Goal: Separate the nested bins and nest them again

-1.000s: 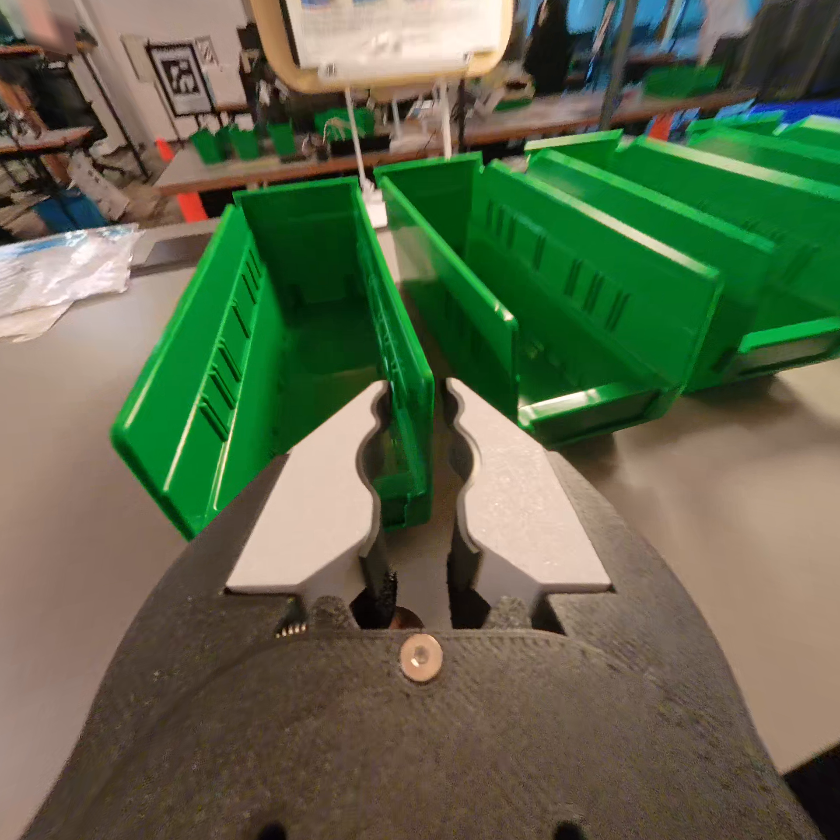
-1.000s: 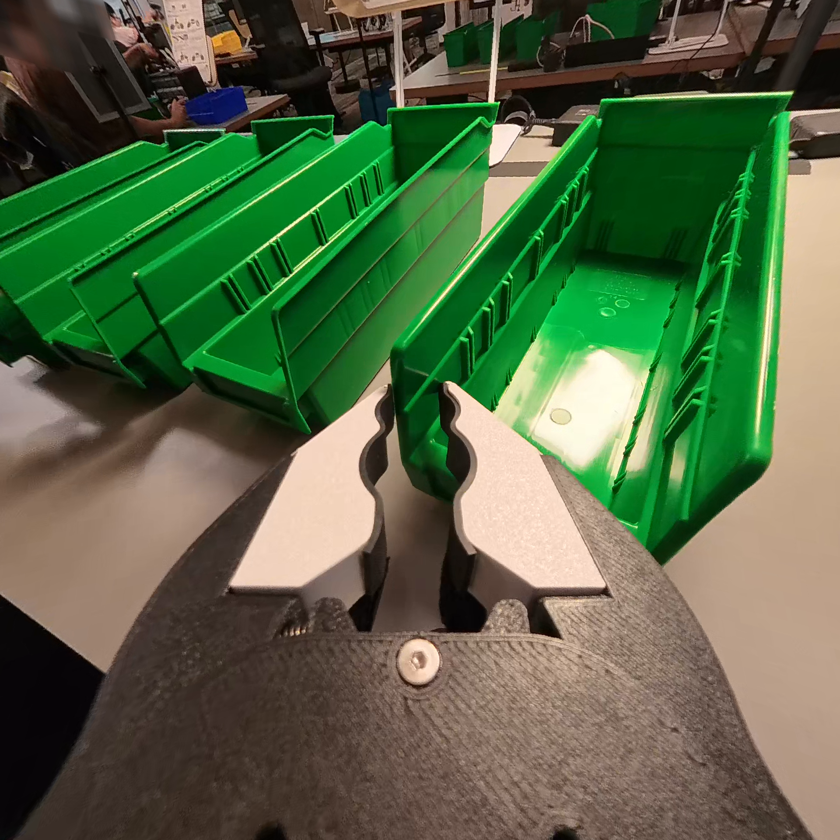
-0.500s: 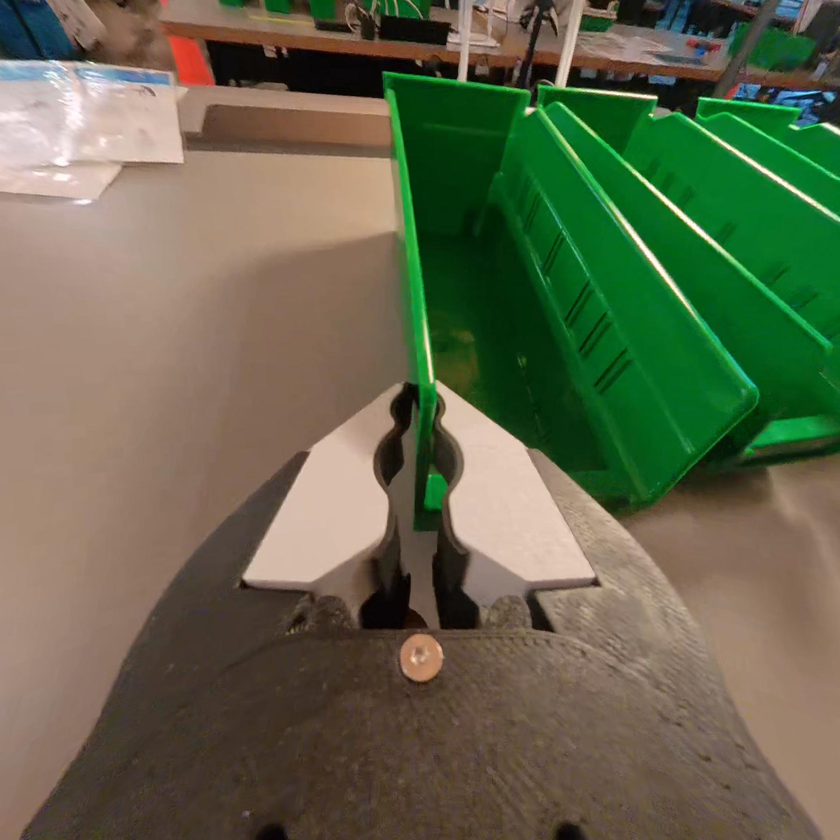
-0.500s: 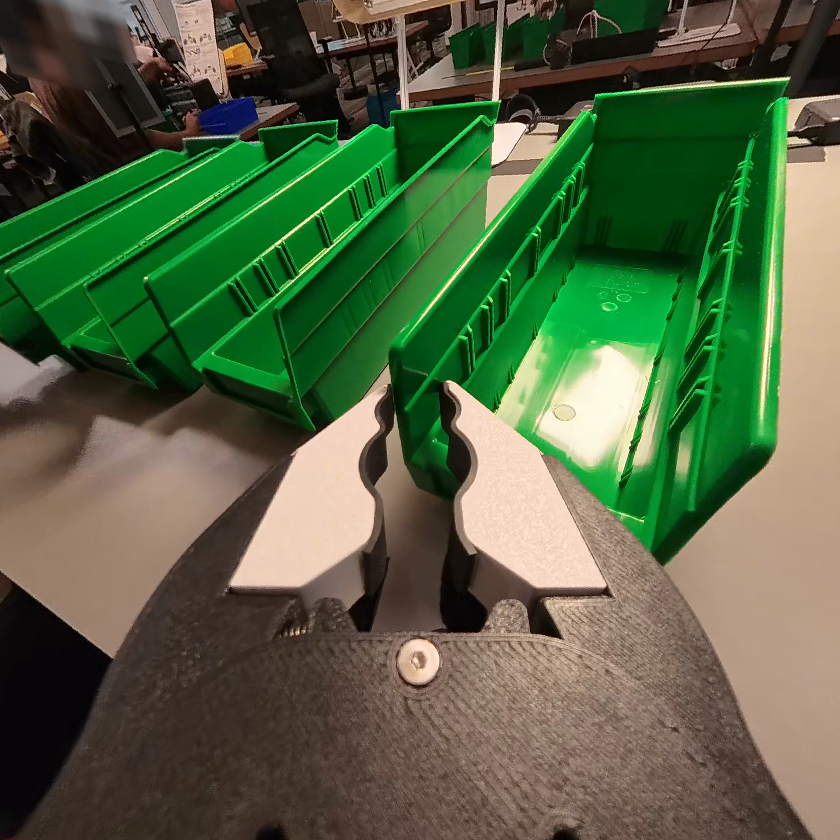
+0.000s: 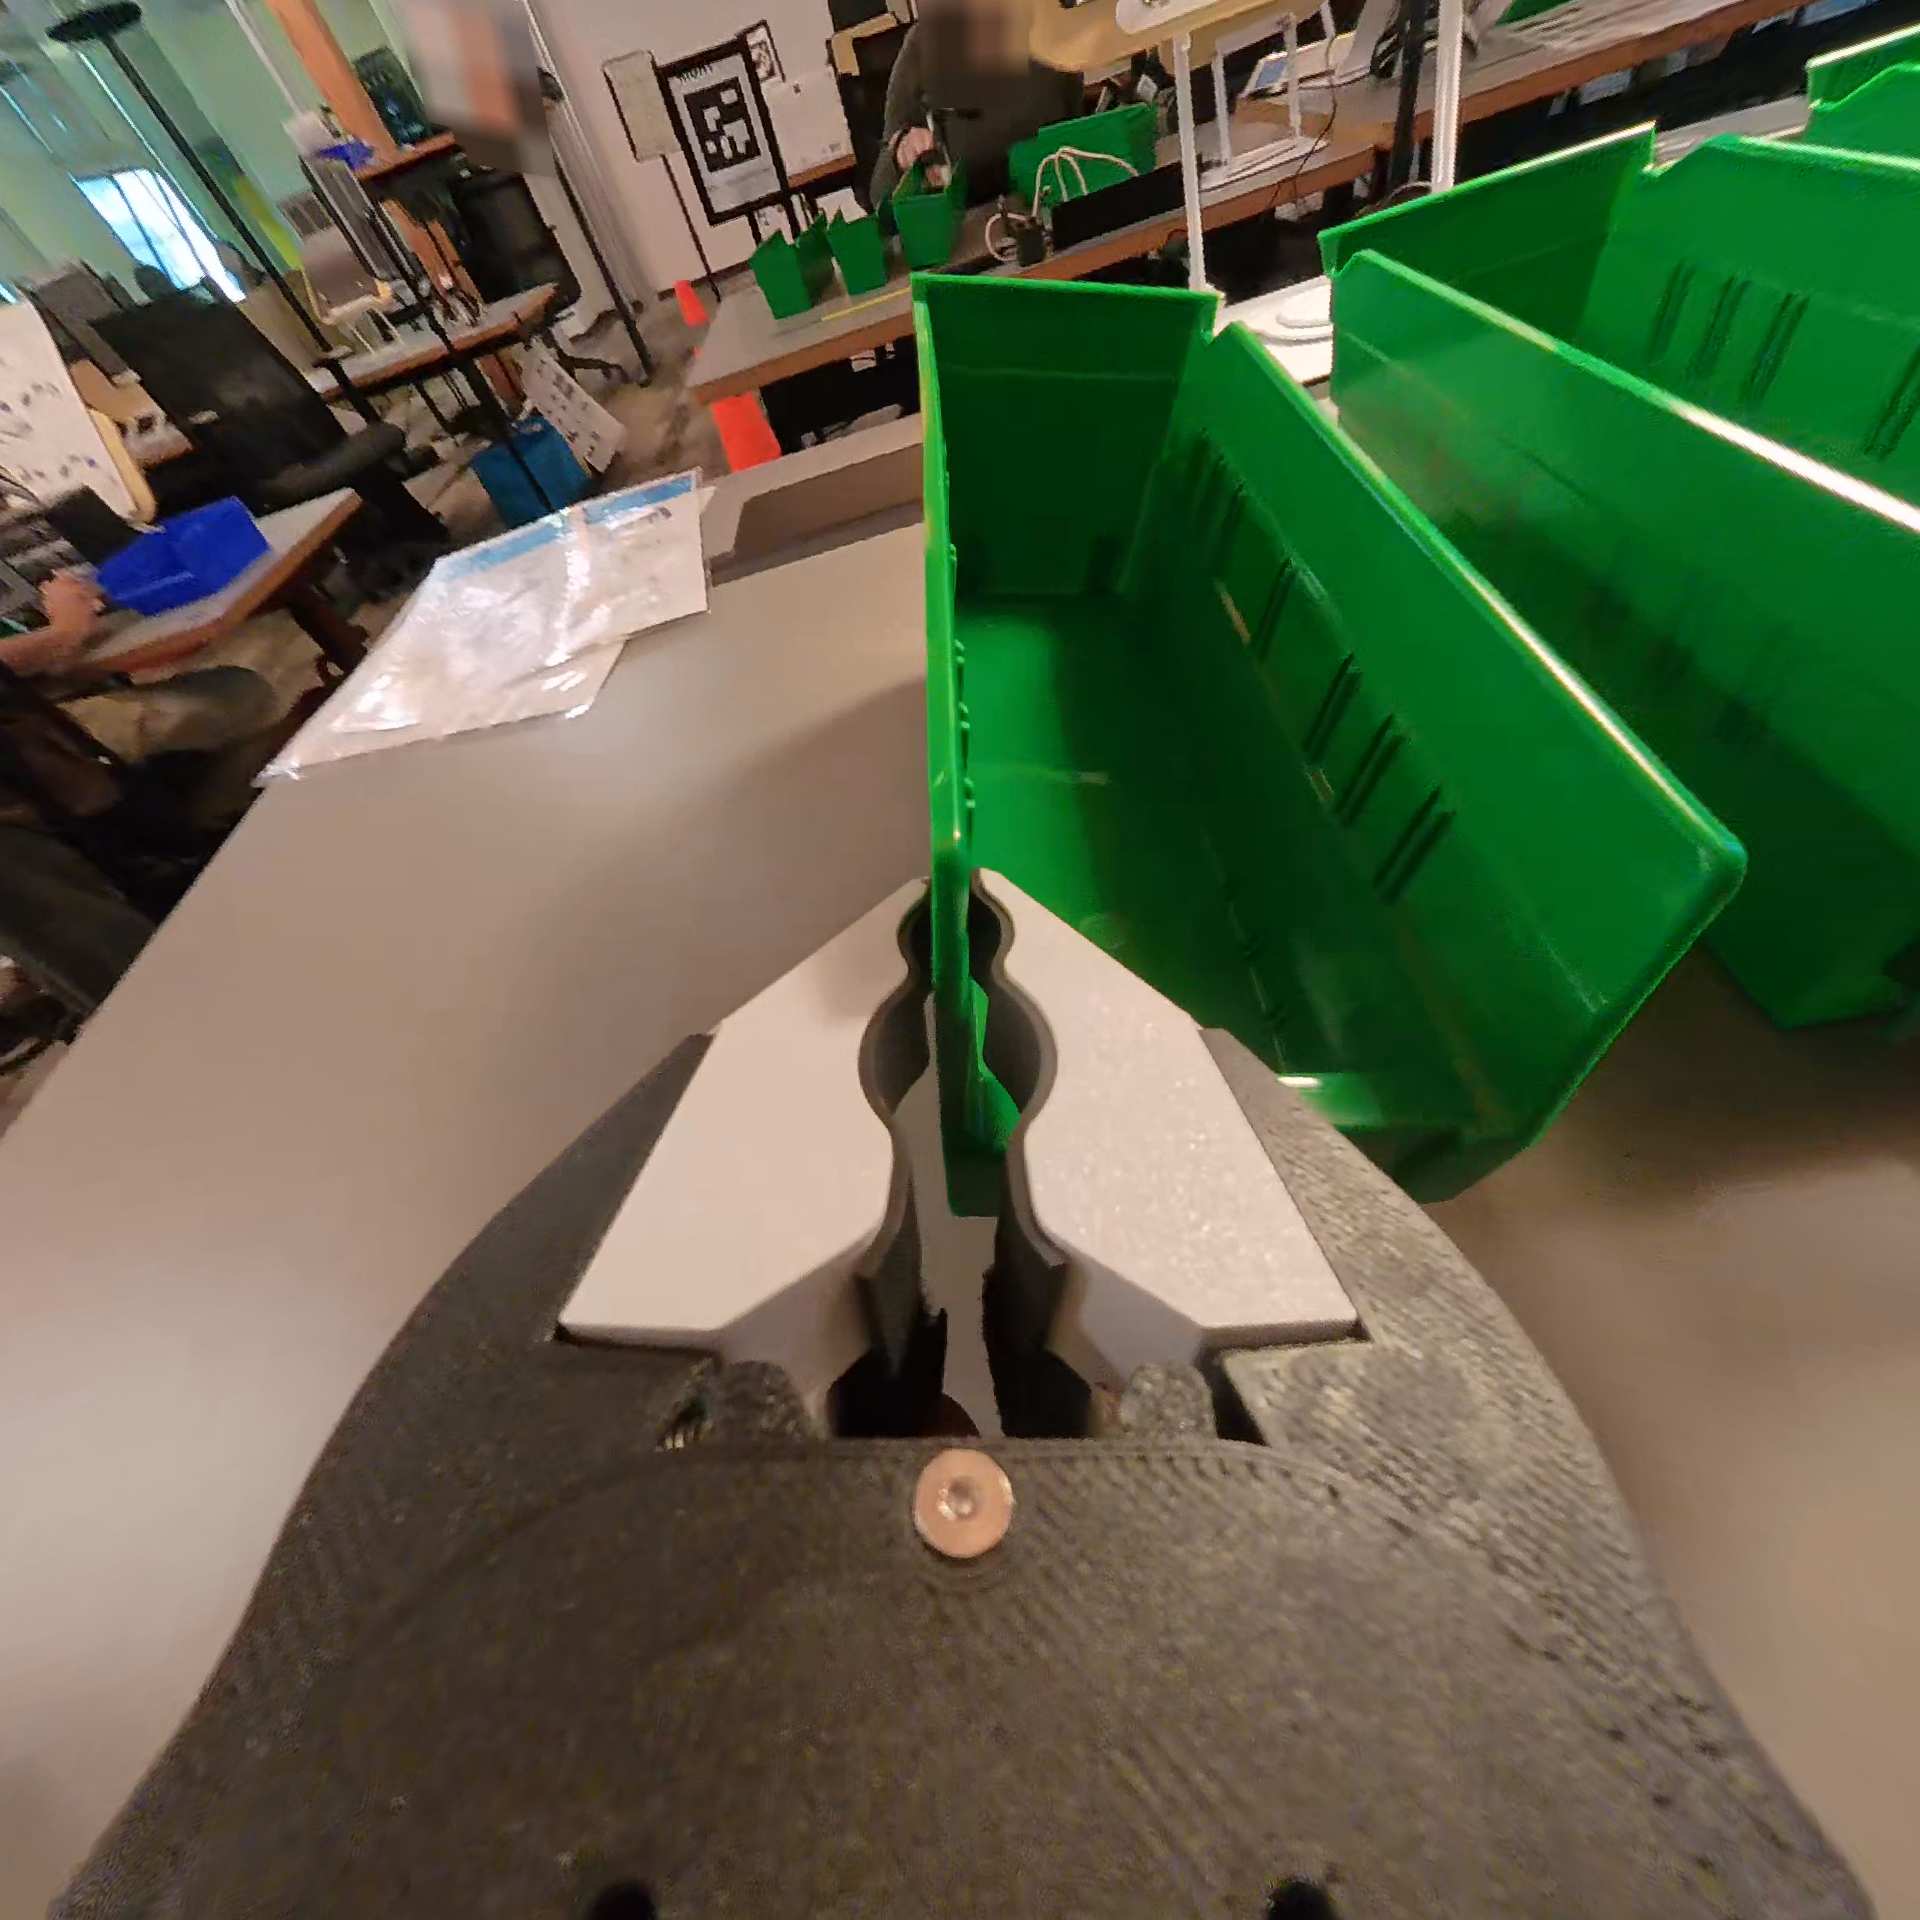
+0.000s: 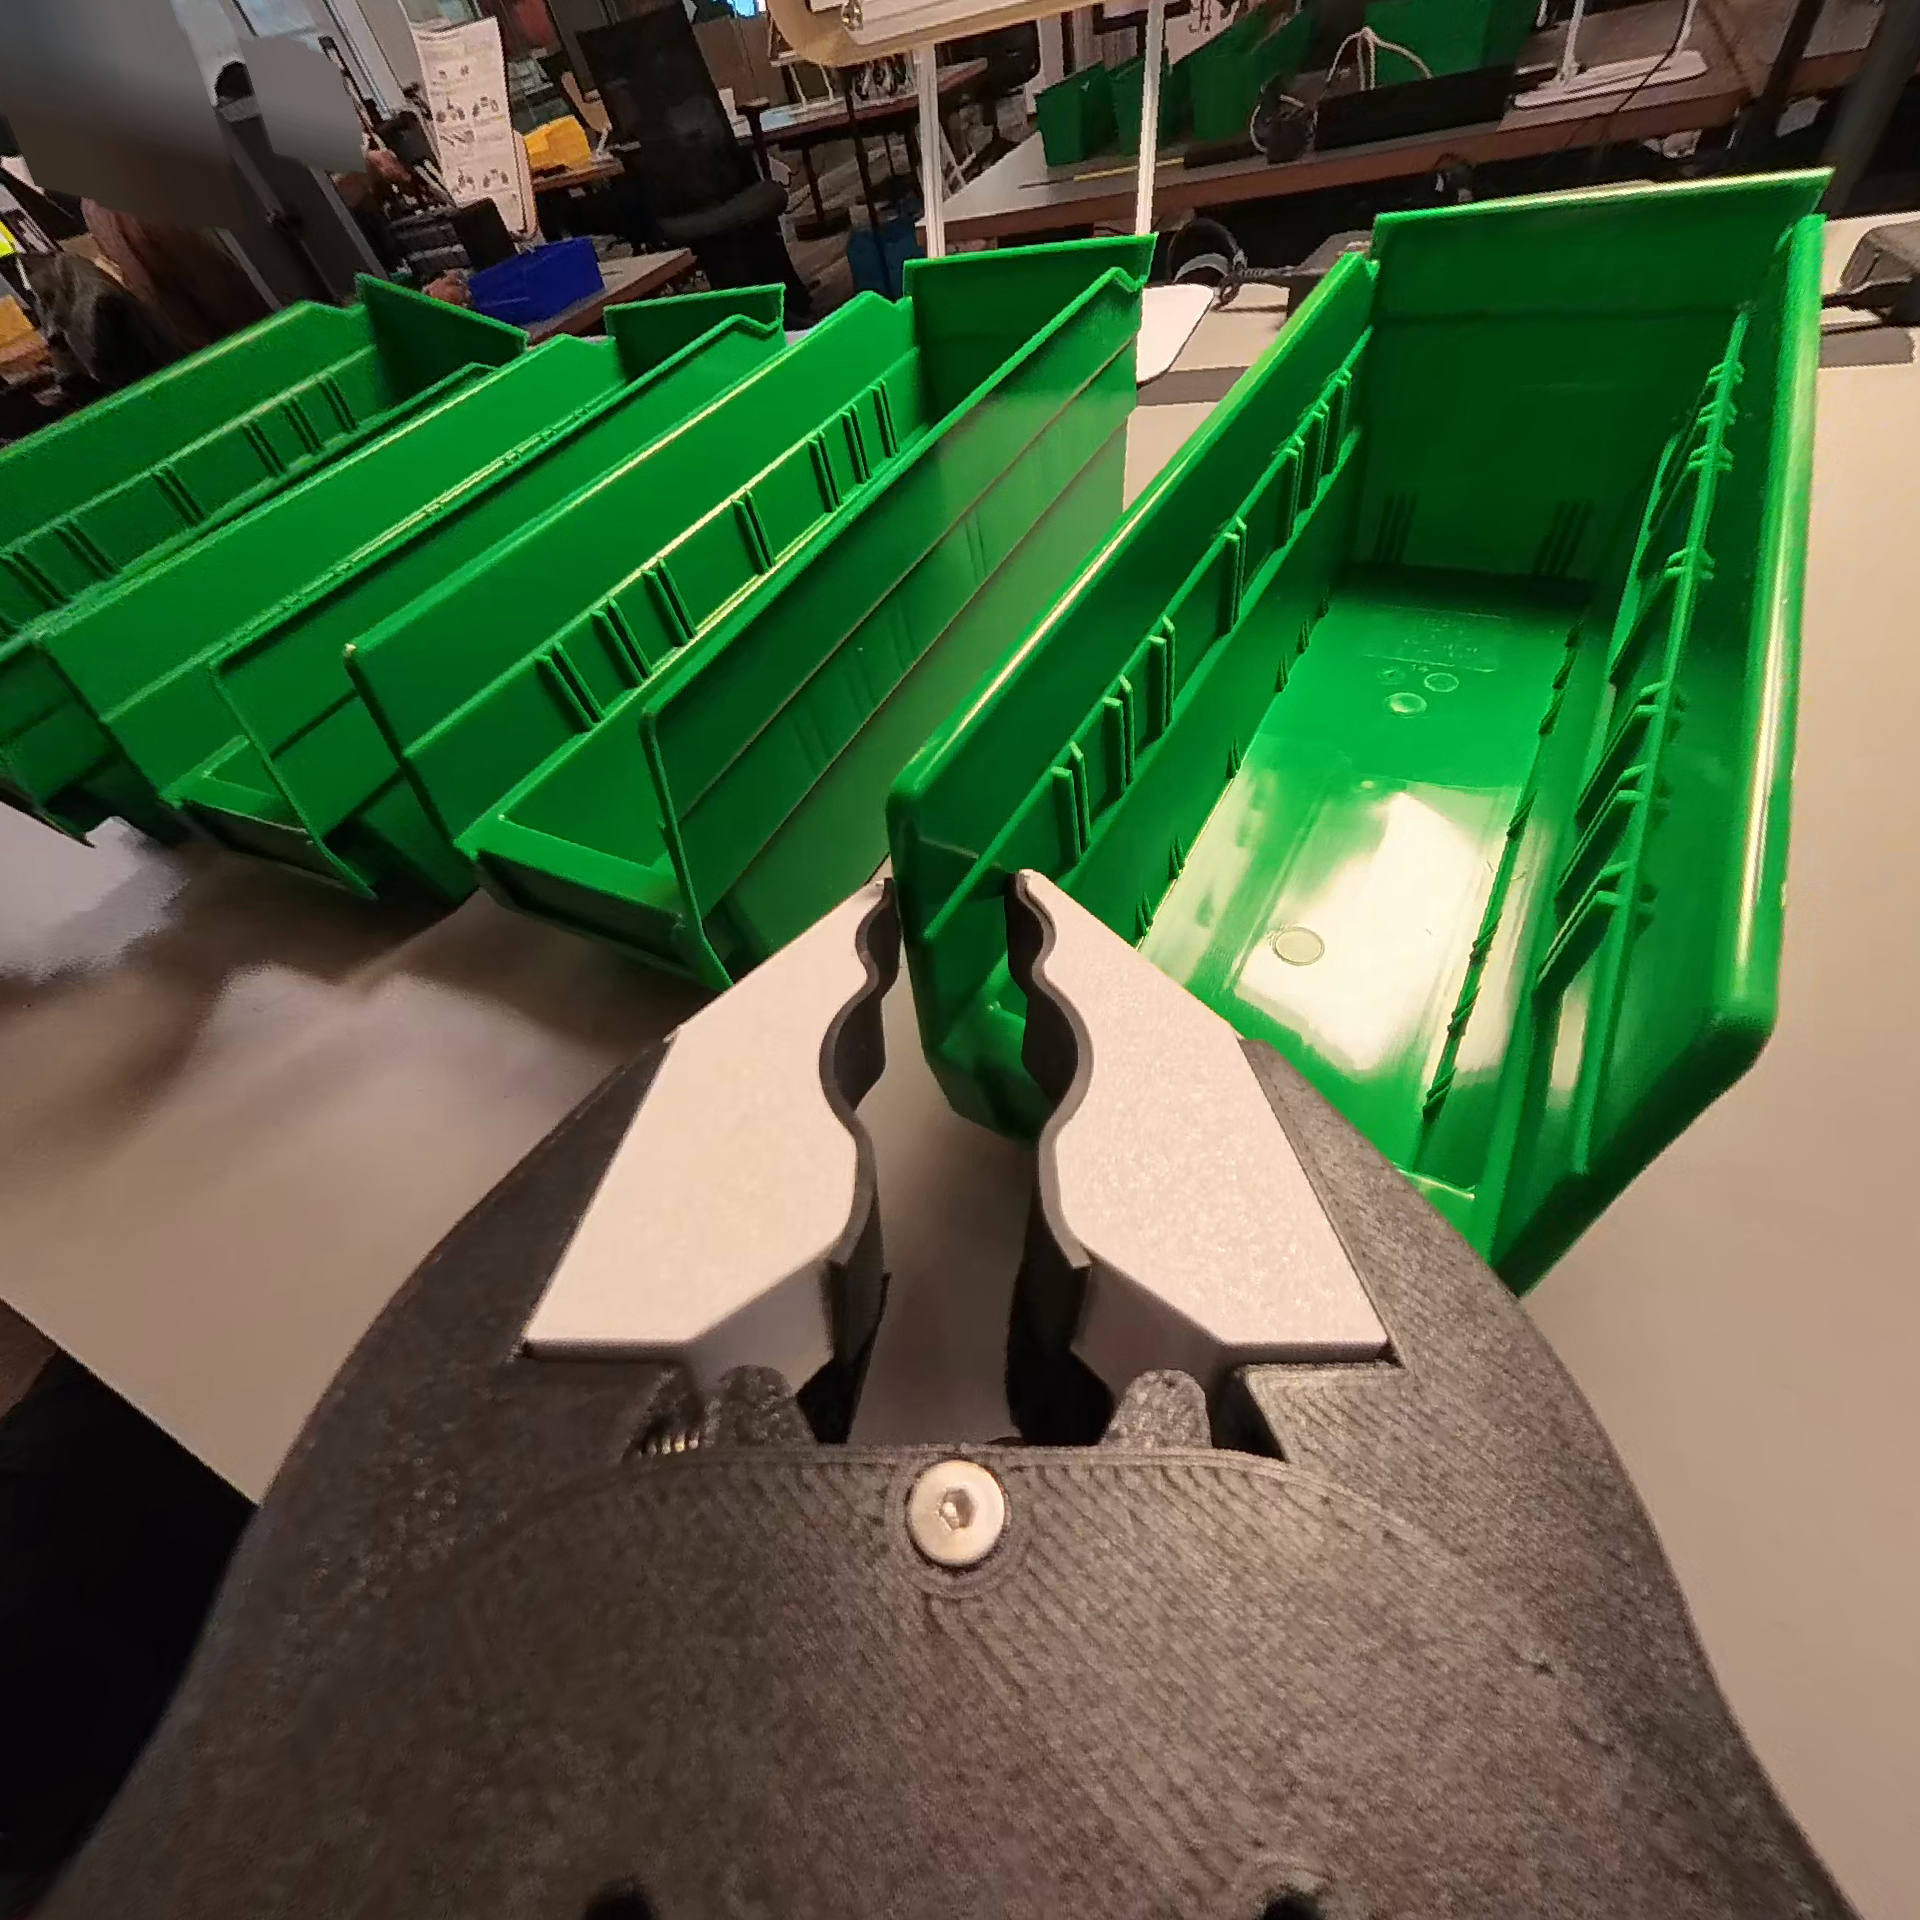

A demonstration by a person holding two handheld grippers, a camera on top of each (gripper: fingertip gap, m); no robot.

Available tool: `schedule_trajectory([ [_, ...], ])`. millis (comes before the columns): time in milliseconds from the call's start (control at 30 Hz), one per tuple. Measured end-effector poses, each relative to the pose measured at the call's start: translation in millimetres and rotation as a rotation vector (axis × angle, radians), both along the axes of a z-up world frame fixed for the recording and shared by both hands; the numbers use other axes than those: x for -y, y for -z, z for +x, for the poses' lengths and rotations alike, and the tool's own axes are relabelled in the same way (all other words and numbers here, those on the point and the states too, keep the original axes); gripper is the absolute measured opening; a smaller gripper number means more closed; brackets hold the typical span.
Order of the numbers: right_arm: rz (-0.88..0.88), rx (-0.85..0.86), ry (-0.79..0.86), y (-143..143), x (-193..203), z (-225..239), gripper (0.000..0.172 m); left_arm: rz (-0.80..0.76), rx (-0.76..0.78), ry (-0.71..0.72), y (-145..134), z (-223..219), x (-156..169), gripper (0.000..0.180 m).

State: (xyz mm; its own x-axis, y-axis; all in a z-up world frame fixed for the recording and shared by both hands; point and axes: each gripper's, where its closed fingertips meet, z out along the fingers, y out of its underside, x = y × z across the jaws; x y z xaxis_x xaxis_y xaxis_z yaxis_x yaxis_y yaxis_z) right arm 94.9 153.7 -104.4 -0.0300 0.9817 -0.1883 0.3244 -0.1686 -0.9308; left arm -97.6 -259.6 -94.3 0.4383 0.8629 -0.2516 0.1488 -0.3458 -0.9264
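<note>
Green bin [image 5: 1299,727] lies lengthwise away from the left gripper [image 5: 951,914], which is clamped on its near left wall. The right gripper [image 6: 951,914] straddles the near left wall of another green bin [image 6: 1455,779], on the worktop [image 6: 260,1091]; its pad contact is unclear.

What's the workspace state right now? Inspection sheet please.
Surface: grey table, matte.
Job's things: green bin lifted at a tilt; second green bin tilted; row of green bins side by side.
Clutter: clear plastic bags at the far table edge.
Grippers: left gripper shut on the first bin's side wall; right gripper shut on the second bin's wall.
Cables: nothing seen on the table.
Surroundings: workbenches, office chairs, orange cone.
</note>
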Motion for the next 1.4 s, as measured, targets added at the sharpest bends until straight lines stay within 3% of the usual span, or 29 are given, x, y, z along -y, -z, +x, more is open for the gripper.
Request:
schedule_trajectory([
  [433, -0.014, -0.012, -0.006, -0.1, -3.2, 2.6, 0.02, -0.046, -0.024, -0.026, -3.8, 3.2, 1.4, 0.0],
  [800, -0.036, 0.0, -0.041, 0.9, -1.0, 0.0, 0.023, 0.114, 0.18, -0.031, 27.3, -15.6, 3.9, 0.003],
  [1000, -0.047, -0.001, -0.06, 2.1, 4.3, 11.4, 0.043, 0.277, 0.176, 0.037, 12.5, -4.6, 12.4, 0.044],
  [1233, -0.105, -0.077, -0.114, -10.4, 37.4, 35.5, 0.047, 0.38, 0.198, 0.128, -8.9, 19.7, 21.8, 0.057],
  [1400, -0.145, -0.136, -0.126, -10.4, 63.5, 25.3, 0.052, 0.399, 0.195, 0.134, -30.2, 19.8, 17.1, 0.08],
])
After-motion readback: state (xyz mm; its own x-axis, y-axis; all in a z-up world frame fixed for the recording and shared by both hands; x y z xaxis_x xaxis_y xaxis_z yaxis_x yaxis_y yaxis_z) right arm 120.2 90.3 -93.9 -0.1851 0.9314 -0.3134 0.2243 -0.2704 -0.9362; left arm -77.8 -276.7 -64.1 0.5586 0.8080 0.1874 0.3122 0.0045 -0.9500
